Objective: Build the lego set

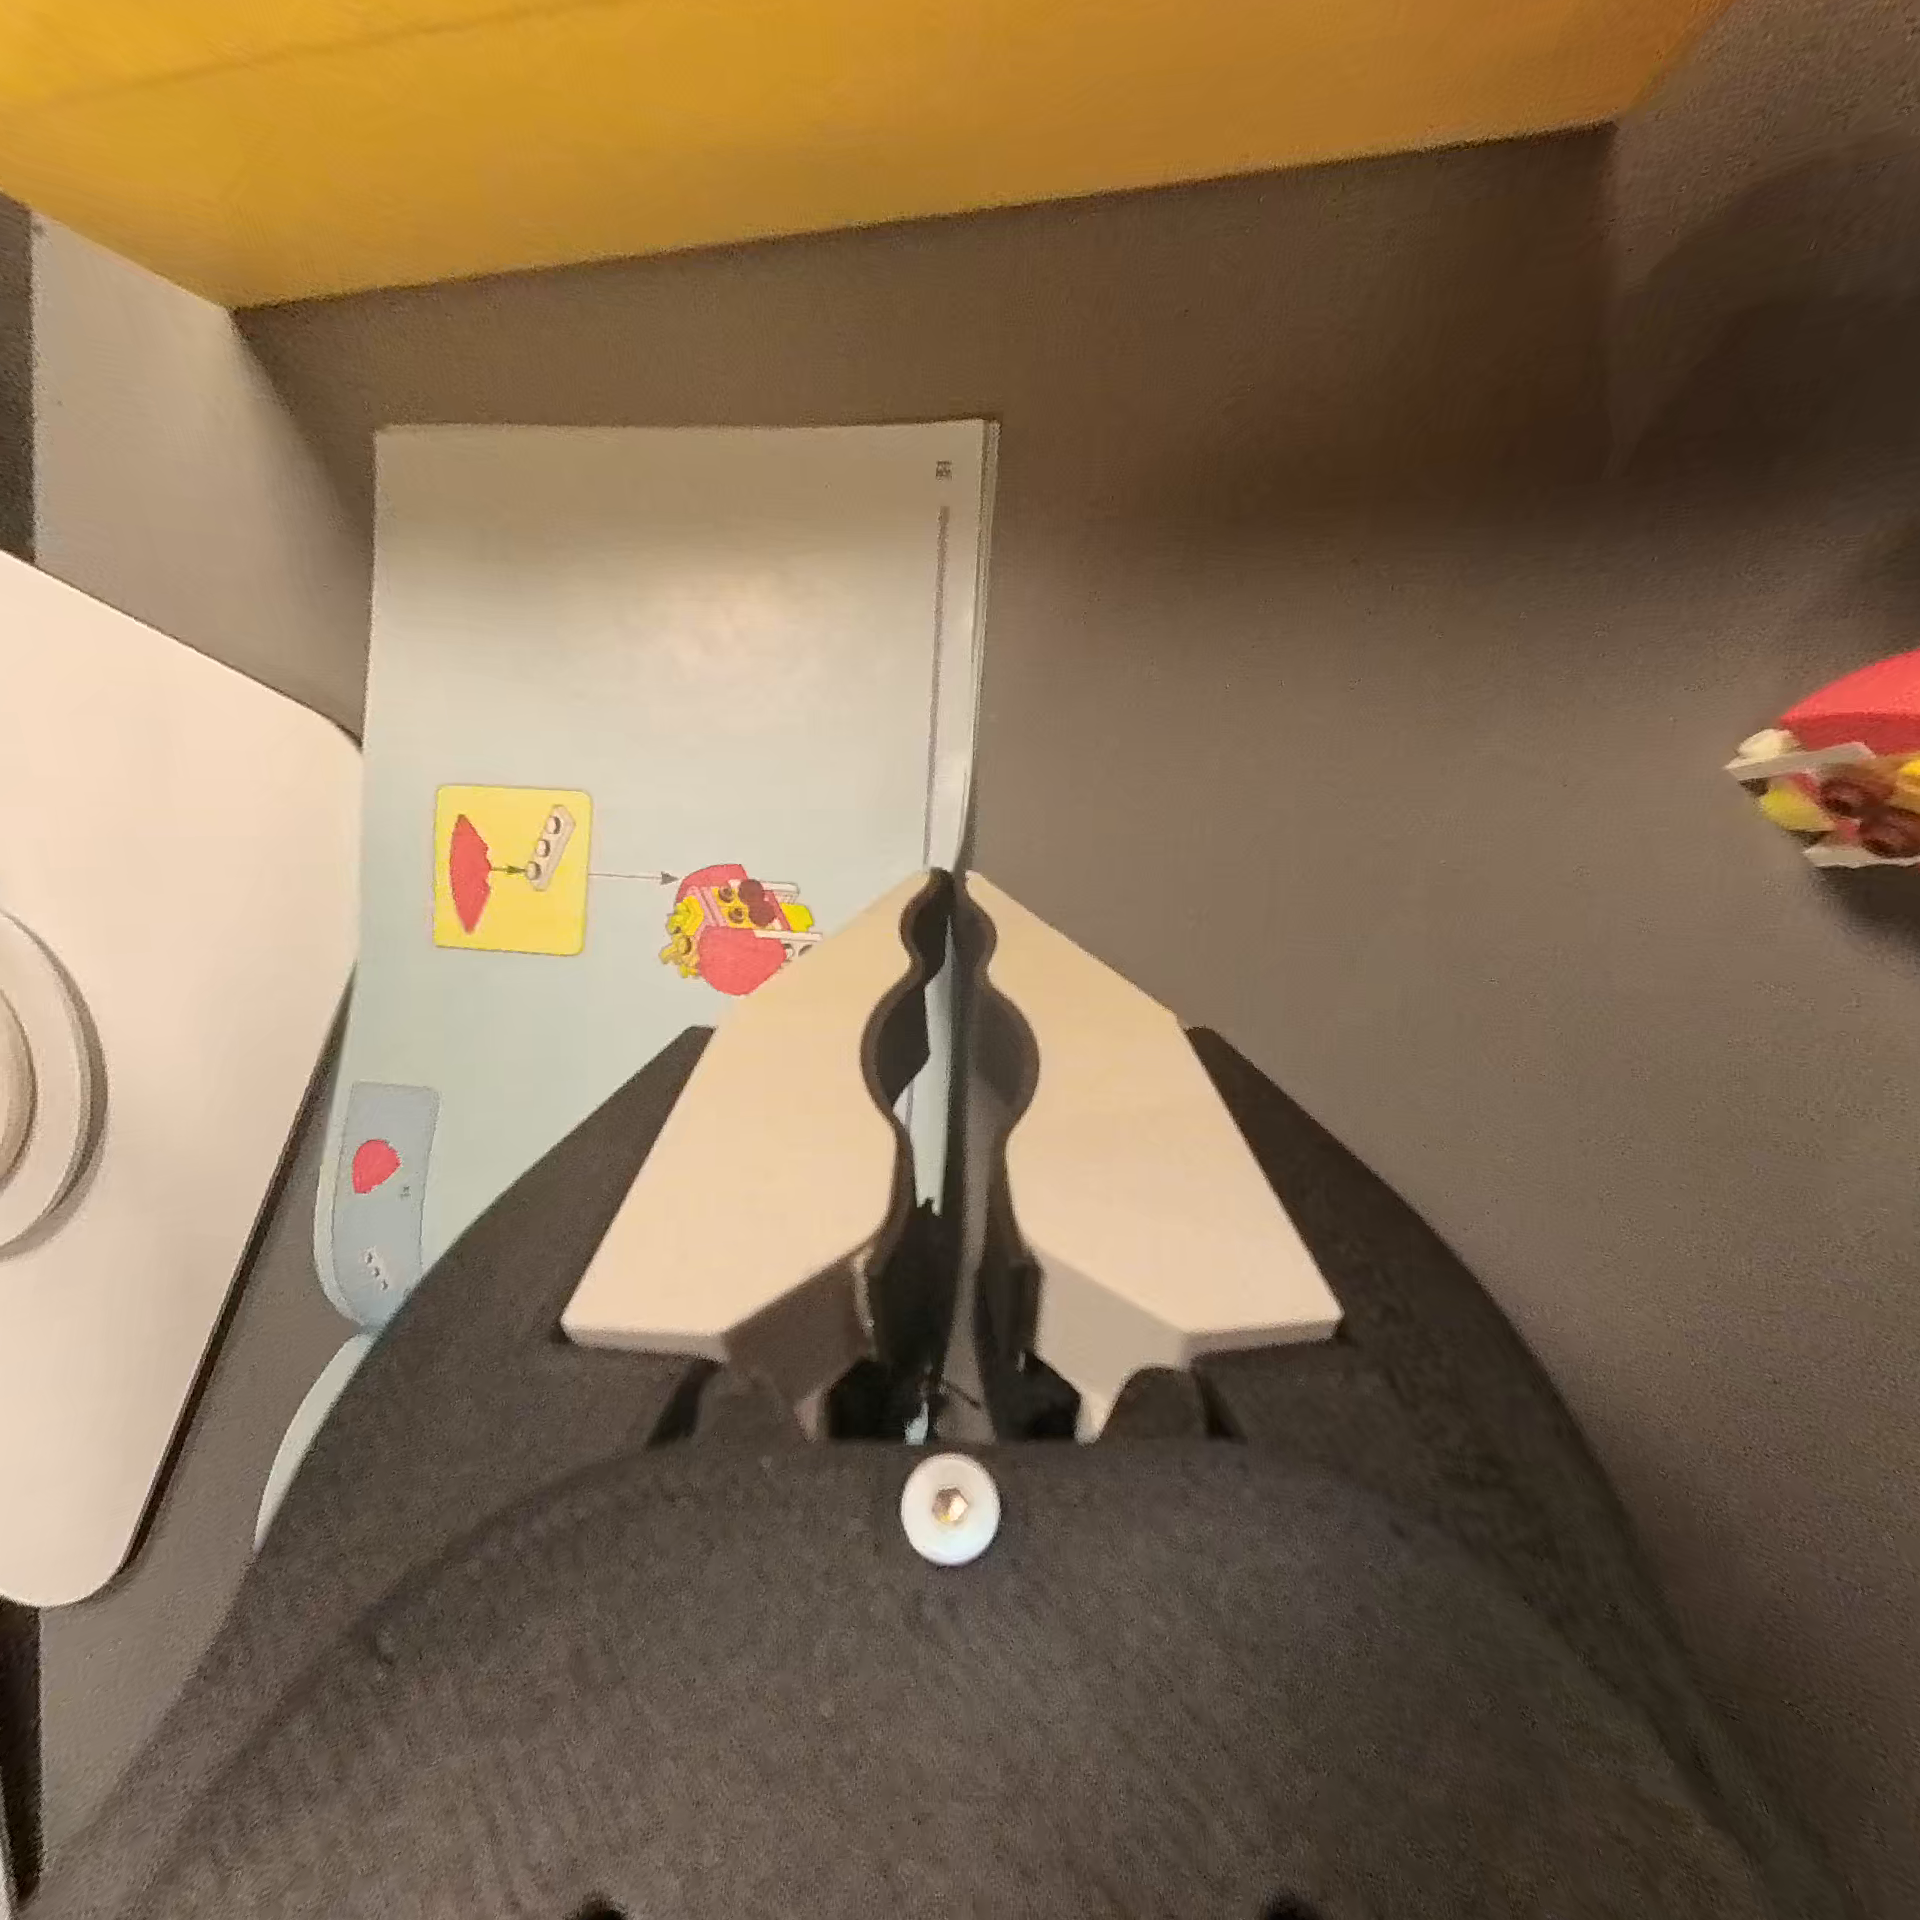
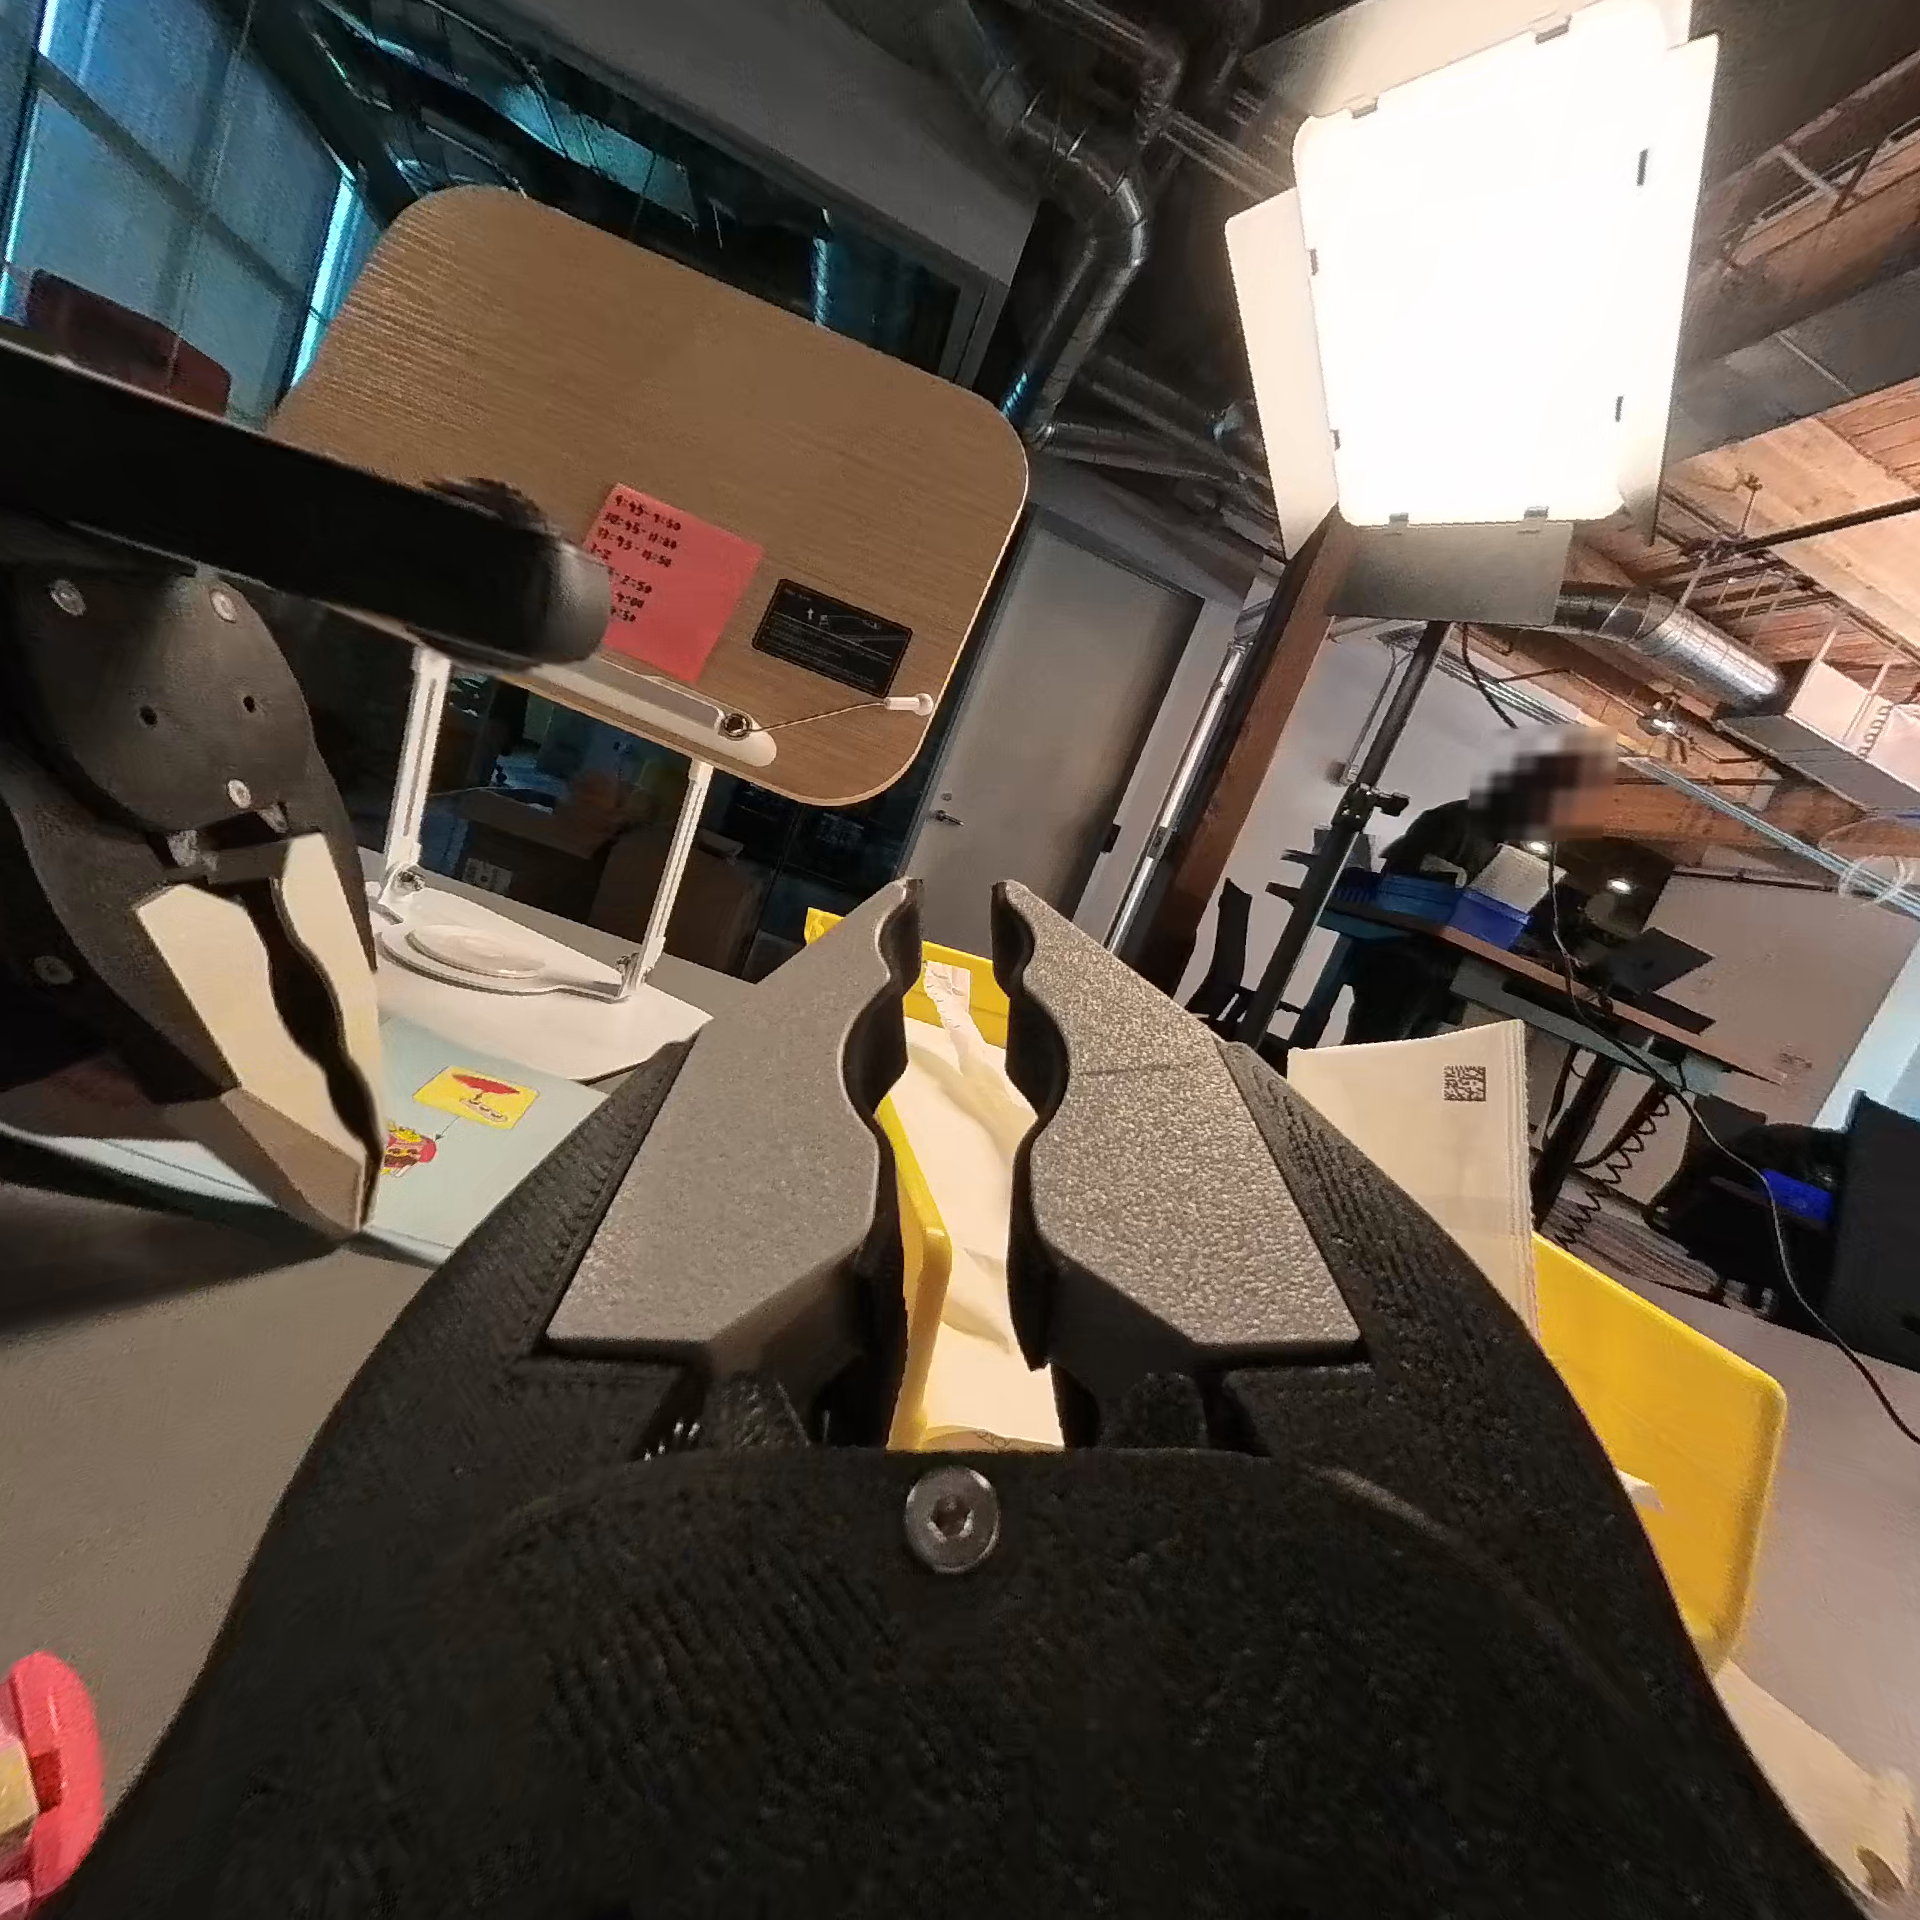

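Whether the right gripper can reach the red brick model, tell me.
Probably yes: the red brick model lies on the table beside the right gripper, nothing between, though the gripper points over the yellow bin.

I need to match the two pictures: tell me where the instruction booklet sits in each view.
Left wrist view: instruction booklet centre-left, its right edge between the shut left hand-held gripper.
Right wrist view: booklet low at left, under that gripper.
Shared landmark: yellow bin.

The right gripper, jaws slightly apart and bare, hangs over a yellow bin of white bags; at nine o'clock the left gripper meets a booklet.
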